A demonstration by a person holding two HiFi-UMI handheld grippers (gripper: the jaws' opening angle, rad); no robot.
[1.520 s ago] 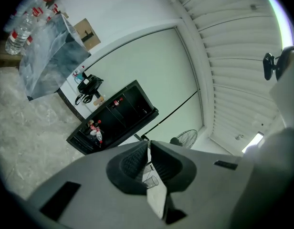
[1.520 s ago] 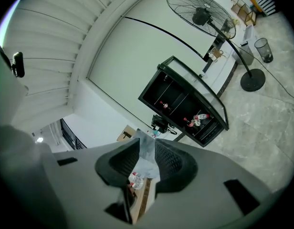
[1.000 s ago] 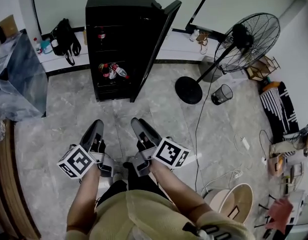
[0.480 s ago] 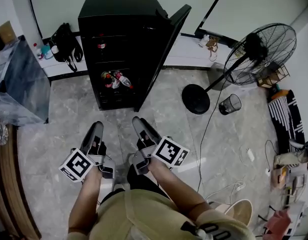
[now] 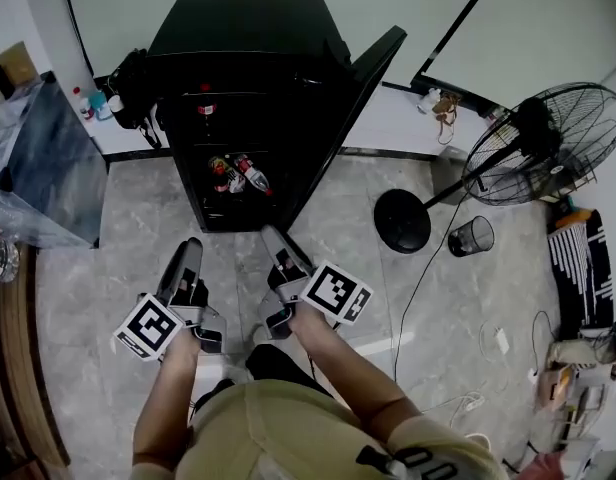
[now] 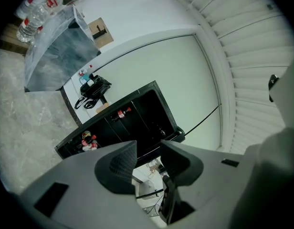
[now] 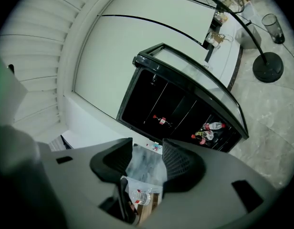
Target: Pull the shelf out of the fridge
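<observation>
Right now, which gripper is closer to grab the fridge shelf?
Probably right: the right gripper reaches slightly nearer the open fridge, jaws apart and empty. The left gripper hangs farther back, jaws opening, empty too.

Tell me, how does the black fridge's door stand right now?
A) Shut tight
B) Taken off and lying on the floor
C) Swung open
C: the fridge has its door swung out to one side, so the bottles on the shelves inside are in plain sight.
</observation>
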